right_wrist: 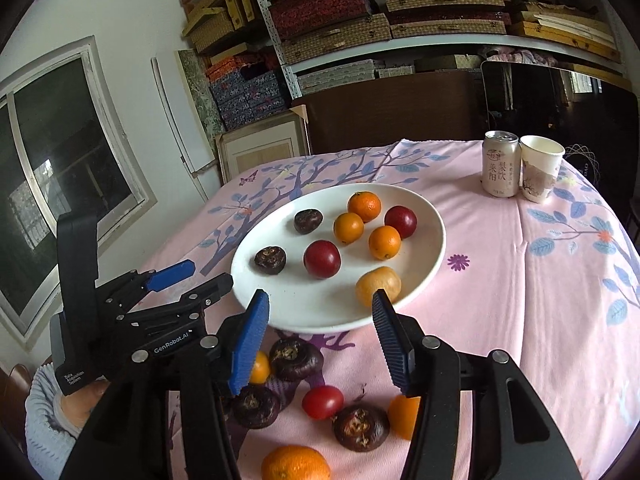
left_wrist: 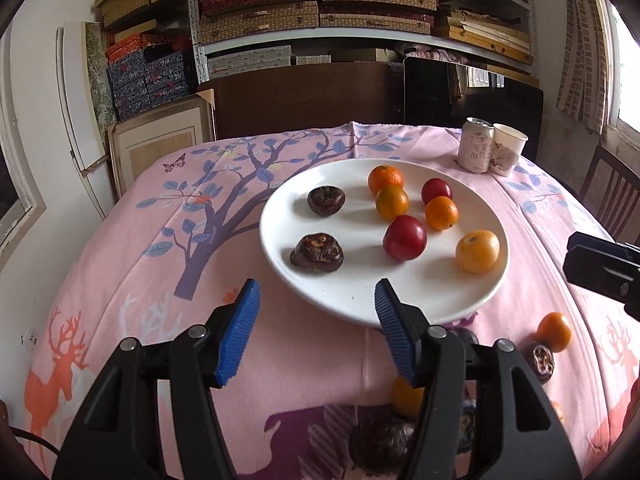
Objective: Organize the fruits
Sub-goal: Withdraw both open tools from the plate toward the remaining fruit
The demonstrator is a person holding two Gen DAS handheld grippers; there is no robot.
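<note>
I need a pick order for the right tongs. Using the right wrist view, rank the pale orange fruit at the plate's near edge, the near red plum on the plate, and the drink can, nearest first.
1. Pale orange fruit, near rim of the white plate, just ahead of the right tongs.
2. Red plum, mid-plate, left.
3. Drink can, far right, beside the paper cup.

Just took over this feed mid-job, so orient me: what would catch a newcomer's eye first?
The round white plate in the middle of the pink tree-print tablecloth, holding small orange citrus, red plum-like fruits and dark brown water chestnuts. More loose fruit lies on the cloth in front of it, under the open right gripper. A pale drink can and white paper cup stand together at the far right.
</note>
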